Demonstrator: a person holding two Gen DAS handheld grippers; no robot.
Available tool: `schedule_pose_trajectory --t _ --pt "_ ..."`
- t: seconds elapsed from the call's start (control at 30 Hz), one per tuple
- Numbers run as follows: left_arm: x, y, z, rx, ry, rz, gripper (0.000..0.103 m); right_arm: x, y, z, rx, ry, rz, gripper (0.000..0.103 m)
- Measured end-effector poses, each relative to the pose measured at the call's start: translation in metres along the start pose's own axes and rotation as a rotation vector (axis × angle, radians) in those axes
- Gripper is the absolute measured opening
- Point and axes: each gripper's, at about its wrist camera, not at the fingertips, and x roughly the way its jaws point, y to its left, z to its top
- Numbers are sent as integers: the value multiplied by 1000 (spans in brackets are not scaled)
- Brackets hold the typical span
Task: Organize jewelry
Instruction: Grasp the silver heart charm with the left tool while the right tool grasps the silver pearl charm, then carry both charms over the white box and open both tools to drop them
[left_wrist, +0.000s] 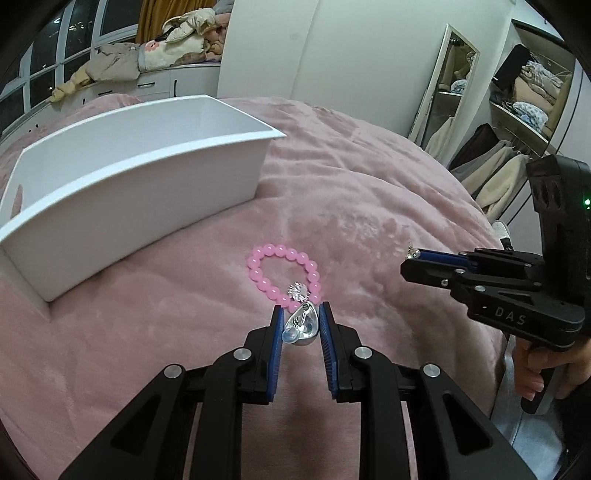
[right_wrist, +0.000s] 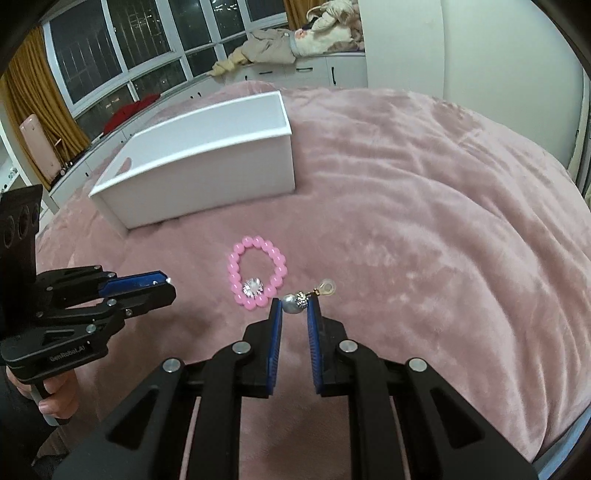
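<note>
Pink plush blanket (left_wrist: 369, 192) covers the bed and fills most of both views. On it, a little below the centre of each frame, lies a pink bead bracelet (left_wrist: 282, 275) with a sparkling clear charm (left_wrist: 298, 291) at its lower edge. A white open box (left_wrist: 140, 177) stands on the blanket in the upper left of the left wrist view, well apart from the bracelet.

In the left wrist view the left gripper (left_wrist: 301, 323) sits at lower centre, its blue pads closed on a silver teardrop earring (left_wrist: 302, 326), which is raised just below the bracelet. The right gripper (left_wrist: 413, 258) enters from the right edge, held by a hand (left_wrist: 535, 369).

In the right wrist view the right gripper (right_wrist: 294, 304) pinches a grey pearl earring (right_wrist: 293, 302) between its fingertips; the earring's gold clasp with a clear backing (right_wrist: 327, 288) sticks out to the upper right of the pads. Clothes are piled by the window (right_wrist: 122, 55) at the top of that frame.
</note>
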Motion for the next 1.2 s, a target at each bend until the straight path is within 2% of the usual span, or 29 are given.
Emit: schedule_pose_trajectory --t 0.3,0.8,1.0,1.2 --pt "-36 15 26 17 -76 31 24 -18 17 30 -26 -66 14 14" --pt "-64 46 75 35 -125 93 24 -6 45 95 -79 -111 10 14" --pt "-78 76 104 -14 -152 126 24 1 62 134 -91 -149 34 14" --pt "-82 108 120 -61 -152 173 24 26 78 169 -115 -149 36 14"
